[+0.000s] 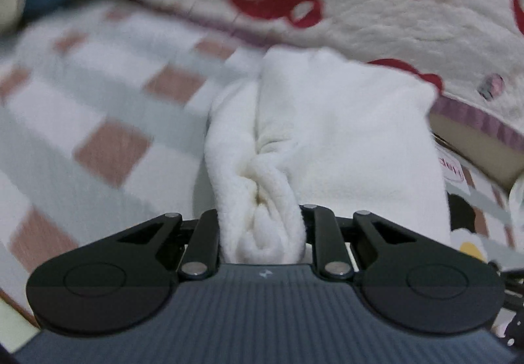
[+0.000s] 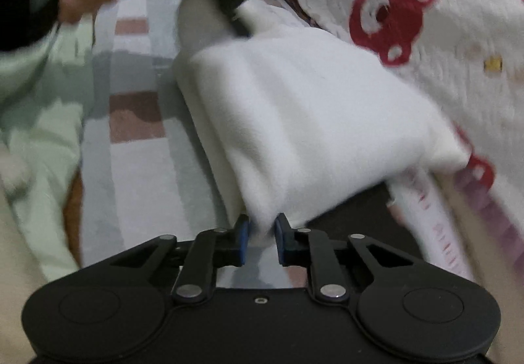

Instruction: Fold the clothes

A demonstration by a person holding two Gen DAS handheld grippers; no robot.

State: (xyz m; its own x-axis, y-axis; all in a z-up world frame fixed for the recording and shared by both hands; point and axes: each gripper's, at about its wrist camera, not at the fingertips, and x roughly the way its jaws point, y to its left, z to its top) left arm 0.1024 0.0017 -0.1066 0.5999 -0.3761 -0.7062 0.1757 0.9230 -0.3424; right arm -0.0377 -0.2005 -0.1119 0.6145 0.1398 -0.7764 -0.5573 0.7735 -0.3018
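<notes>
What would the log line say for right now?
step: folding | left gripper: shut on white cloth | right gripper: shut on white cloth | under: checked sheet

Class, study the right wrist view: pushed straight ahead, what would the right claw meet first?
Probably more of the white garment that the right claw already pinches; depth beyond it is unclear.

We see a white fleece garment [image 1: 344, 134] folded into a thick, soft bundle of several layers. It lies on a checked bedsheet [image 1: 98, 95] of white, grey and pink squares, right beside a cream quilt [image 1: 409, 20] printed with red bears. One bunched, creased end is pinched together; in the right wrist view a corner [image 2: 262, 220] is drawn taut.
</notes>
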